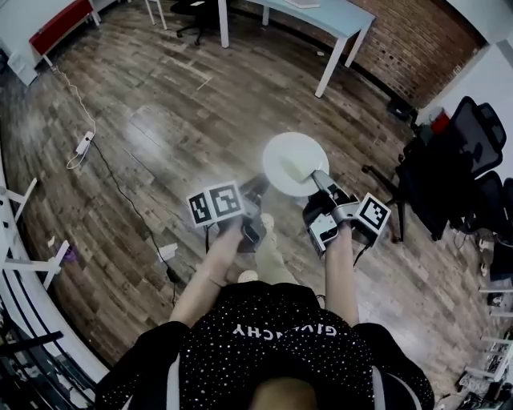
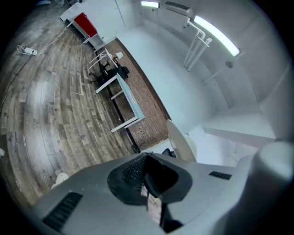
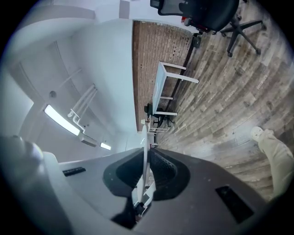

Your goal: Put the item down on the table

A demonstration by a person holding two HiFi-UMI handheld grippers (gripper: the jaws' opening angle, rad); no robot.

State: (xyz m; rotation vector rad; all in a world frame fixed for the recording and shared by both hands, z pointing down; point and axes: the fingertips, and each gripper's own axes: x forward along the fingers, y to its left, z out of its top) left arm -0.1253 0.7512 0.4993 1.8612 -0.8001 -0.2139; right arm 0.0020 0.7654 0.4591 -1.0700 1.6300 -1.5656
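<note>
**Plate carried, tabletop not yet reached**

The plank-grained wood floor (image 1: 160, 120) spreads below. The smooth, pale tabletop (image 1: 325, 11) on white legs stands well ahead. The thin, round white plate (image 1: 290, 162) hangs in the air, its rim clenched by the right gripper (image 1: 319, 178). The left gripper (image 1: 255, 192) is closed on nothing. The next move probably calls for carrying the plate over, then lowering it flat.

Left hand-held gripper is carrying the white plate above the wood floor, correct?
No: the right hand-held gripper grips the white plate by its rim above the wood floor. The right gripper view shows the rim pinched between its jaws; the left hand-held gripper holds nothing.
</note>
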